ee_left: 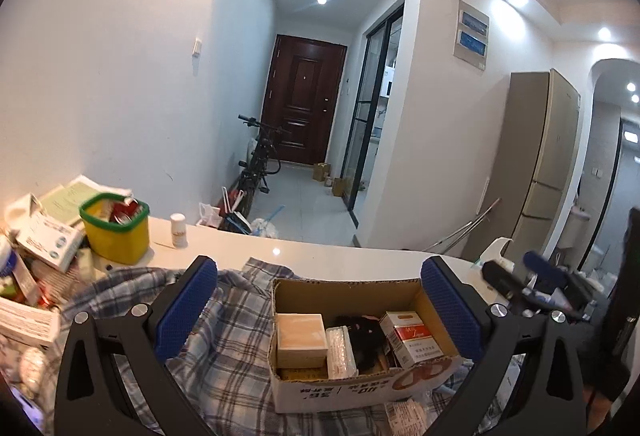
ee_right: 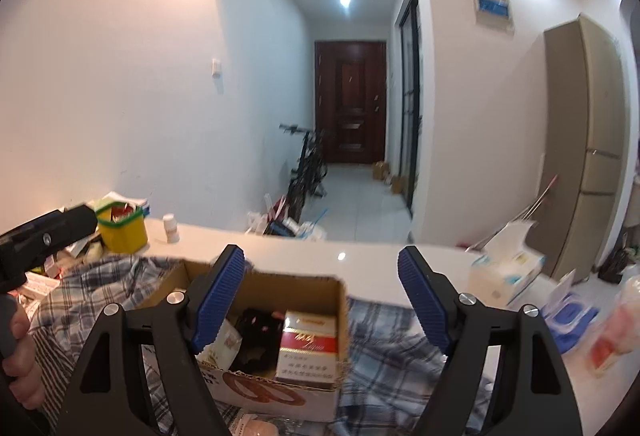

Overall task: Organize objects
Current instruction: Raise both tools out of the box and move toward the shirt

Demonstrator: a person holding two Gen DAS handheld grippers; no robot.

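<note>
The cardboard box [ee_left: 352, 316] sits open on a checked cloth [ee_left: 224, 336] on the white surface [ee_left: 320, 256]. Only the left view shows the tan block [ee_left: 300, 336] inside the box, next to a red and white pack [ee_left: 408, 336]. Only the right view shows the tissue box [ee_right: 504, 268] to the right of the cardboard box, and a hand [ee_right: 20, 356] holding the other tool. A yellow tub [ee_left: 116, 232] and a small white bottle [ee_left: 178, 230] stand behind the cardboard box to the left. The left claw [ee_left: 320, 308] is spread wide over the box, holding nothing. The right claw [ee_right: 320, 296] is spread too, empty, above the box. Both point a little downward.
</note>
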